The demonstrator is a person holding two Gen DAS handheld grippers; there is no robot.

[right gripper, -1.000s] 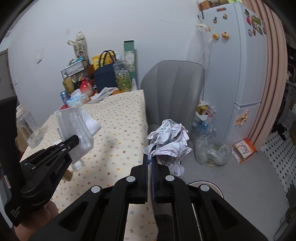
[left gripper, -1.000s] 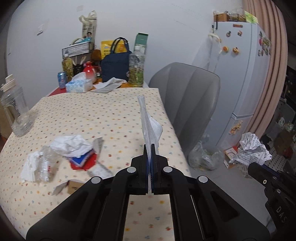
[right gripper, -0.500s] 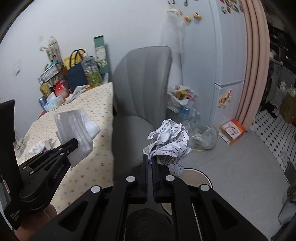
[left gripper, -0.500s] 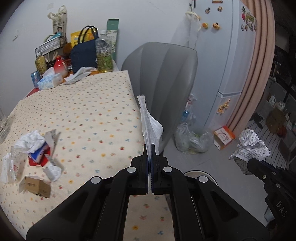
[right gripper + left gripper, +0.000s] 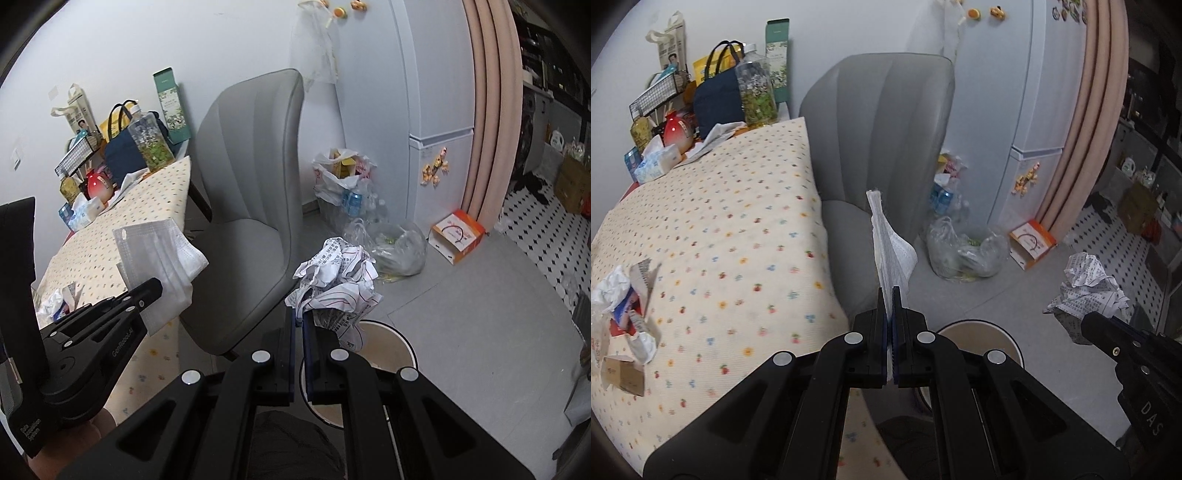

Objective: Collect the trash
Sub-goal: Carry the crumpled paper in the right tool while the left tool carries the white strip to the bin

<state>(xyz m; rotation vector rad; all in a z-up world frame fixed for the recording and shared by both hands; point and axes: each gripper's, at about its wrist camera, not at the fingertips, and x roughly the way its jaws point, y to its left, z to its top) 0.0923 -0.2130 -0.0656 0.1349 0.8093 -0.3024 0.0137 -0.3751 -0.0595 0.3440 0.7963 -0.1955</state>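
My left gripper (image 5: 889,295) is shut on a white face mask (image 5: 890,243), held edge-on off the table's right edge; the mask shows flat in the right wrist view (image 5: 159,254). My right gripper (image 5: 298,314) is shut on a crumpled printed paper ball (image 5: 336,280), held above a round white bin (image 5: 384,350) on the floor. The ball (image 5: 1086,277) and the bin (image 5: 979,332) also show in the left wrist view. More trash (image 5: 624,295) lies on the dotted tablecloth (image 5: 720,240) at the left.
A grey chair (image 5: 879,147) stands between table and fridge (image 5: 1015,92). Plastic bags (image 5: 391,243) and an orange box (image 5: 458,236) lie on the floor by the fridge. Bottles, a navy bag (image 5: 716,99) and a tissue pack crowd the table's far end.
Both grippers have swung right and down, away from the table toward the floor bin, each still holding its item. The bin has come into view under them.
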